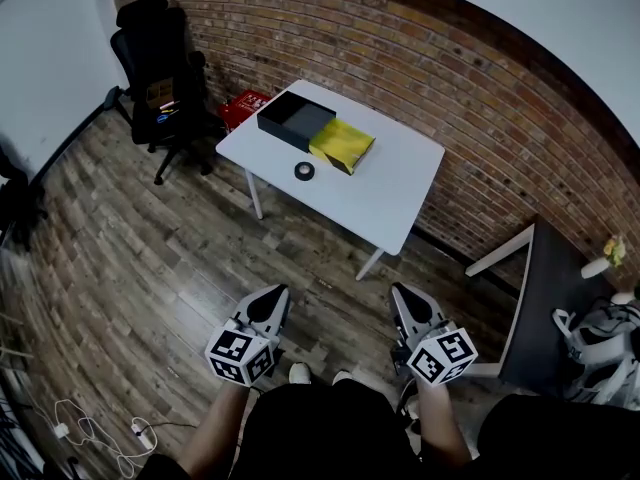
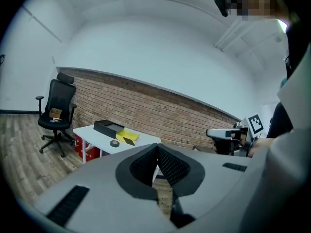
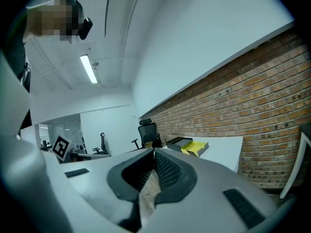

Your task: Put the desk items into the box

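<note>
Both pairs of jaws are pinched fully shut and empty, the left gripper [image 1: 270, 306] and right gripper [image 1: 410, 308] held low, well apart from the table [image 1: 390, 193]. The tape [image 1: 305, 171] lies far ahead, just beside the yellow item [image 1: 342, 145] and the box [image 1: 295, 120]. Best bet: step in close, then open the jaws before reaching.

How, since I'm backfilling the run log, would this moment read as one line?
left gripper: shut, empty | right gripper: shut, empty | tape roll: on table, outside box | stance: away from table
</note>
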A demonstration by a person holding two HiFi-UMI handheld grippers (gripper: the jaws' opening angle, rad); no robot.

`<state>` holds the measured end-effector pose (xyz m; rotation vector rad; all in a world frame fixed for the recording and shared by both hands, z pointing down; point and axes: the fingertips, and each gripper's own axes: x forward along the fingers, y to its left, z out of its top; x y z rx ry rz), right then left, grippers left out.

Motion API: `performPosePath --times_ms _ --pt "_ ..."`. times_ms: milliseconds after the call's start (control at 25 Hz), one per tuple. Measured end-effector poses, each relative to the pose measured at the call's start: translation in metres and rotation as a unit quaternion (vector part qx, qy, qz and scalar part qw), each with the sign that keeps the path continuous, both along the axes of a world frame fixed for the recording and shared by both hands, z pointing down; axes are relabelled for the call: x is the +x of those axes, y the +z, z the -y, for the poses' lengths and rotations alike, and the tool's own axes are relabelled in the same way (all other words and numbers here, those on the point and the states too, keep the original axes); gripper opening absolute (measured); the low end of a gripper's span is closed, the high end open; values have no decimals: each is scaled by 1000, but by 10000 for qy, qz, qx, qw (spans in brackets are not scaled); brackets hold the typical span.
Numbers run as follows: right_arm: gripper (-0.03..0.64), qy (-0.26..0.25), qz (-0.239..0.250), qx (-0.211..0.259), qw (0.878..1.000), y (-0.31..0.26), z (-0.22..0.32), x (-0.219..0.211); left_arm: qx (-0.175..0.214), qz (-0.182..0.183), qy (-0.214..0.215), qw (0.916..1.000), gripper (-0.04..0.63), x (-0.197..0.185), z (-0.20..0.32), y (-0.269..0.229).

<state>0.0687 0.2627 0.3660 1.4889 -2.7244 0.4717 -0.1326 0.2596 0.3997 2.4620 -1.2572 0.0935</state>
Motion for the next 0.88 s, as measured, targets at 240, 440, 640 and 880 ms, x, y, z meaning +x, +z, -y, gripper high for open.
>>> performPosePath --times_ms 240,440,640,880 --pt "21 74 17 30 10000 0 -3 -14 20 30 63 10000 12 -17 -4 4" --pt "21 -16 -47 52 10000 0 -5 -27 63 46 96 9999 12 -26 -5 4" --pt "21 -39 -199 70 9998 2 1 -32 52 106 91 9999 12 -29 3 9" --pt "21 25 88 1 10000 1 21 -27 62 191 35 9998 12 -30 23 10"
